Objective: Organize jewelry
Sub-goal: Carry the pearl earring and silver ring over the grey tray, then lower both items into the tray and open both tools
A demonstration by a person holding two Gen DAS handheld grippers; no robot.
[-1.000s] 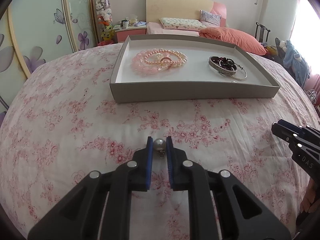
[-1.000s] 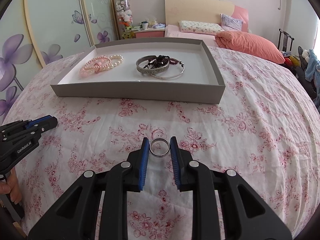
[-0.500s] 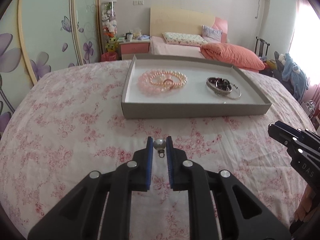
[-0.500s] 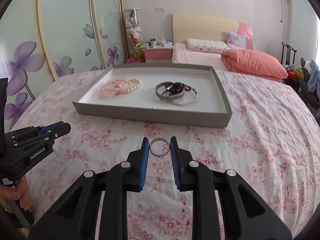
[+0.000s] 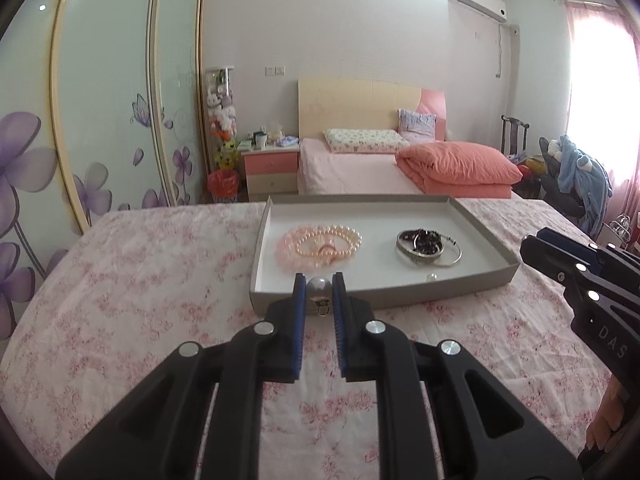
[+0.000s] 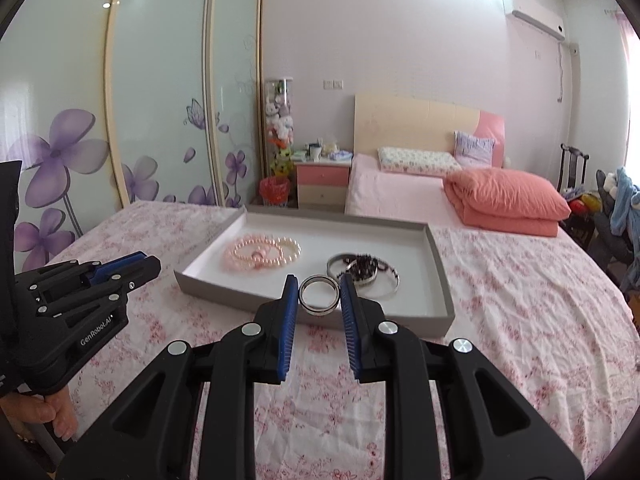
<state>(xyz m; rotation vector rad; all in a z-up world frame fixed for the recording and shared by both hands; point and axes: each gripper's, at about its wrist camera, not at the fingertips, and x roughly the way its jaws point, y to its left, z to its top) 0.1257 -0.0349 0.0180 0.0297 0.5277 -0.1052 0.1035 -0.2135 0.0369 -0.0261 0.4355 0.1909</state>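
I've got the left gripper [image 5: 319, 286] clamped on a pearl earring [image 5: 319, 287], the right gripper [image 6: 319, 294] clamped on a silver ring [image 6: 319, 294], both held above the floral bedsheet [image 5: 140, 288] just short of the grey tray [image 5: 400, 295]. In the tray: pink bead bracelets [image 5: 318, 244] on the left, silver bangles [image 5: 428, 245] with dark beads on the right, one loose pearl [image 5: 431, 277] near its front wall.

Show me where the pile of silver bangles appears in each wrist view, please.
Left wrist view: silver bangles lie right of centre, in the tray's right half.
Right wrist view: silver bangles lie near centre, just beyond the claw tips.
Shared landmark: the pink pearl bracelets to their left.
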